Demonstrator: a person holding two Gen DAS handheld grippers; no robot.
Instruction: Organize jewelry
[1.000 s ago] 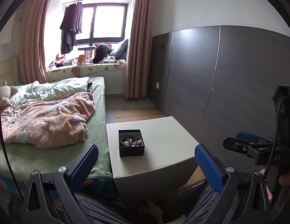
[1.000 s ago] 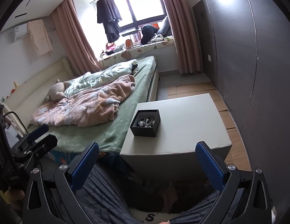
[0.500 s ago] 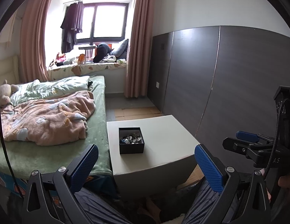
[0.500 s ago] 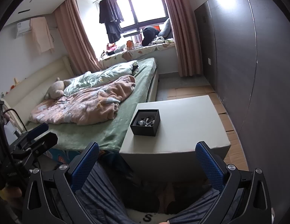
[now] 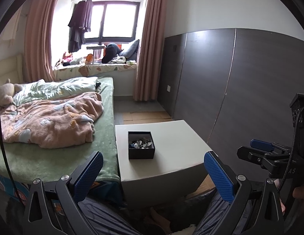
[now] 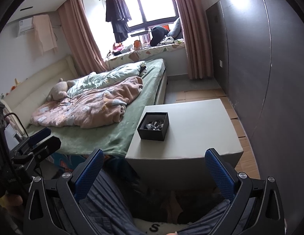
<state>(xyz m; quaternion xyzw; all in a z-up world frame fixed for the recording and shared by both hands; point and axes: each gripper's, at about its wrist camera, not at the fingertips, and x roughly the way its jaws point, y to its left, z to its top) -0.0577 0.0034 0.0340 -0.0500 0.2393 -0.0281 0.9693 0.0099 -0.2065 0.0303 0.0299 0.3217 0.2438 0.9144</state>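
A small open black box (image 5: 141, 145) holding a heap of mixed jewelry (image 5: 140, 143) stands on a pale grey cube table (image 5: 171, 156) beside the bed. It also shows in the right wrist view (image 6: 153, 123) on the table (image 6: 191, 129). My left gripper (image 5: 152, 168) is open and empty, held back from the table's near edge. My right gripper (image 6: 154, 168) is open and empty, also short of the table. Each gripper shows at the side of the other's view.
A bed with a green sheet (image 5: 53, 156) and a pink blanket (image 5: 50, 121) runs along the table's left side. A dark panelled wall (image 5: 240, 82) stands to the right. The person's legs (image 6: 112, 205) are below the grippers.
Both views have shifted slightly; the box and table sit a little higher in the left wrist view. Both grippers stay open.
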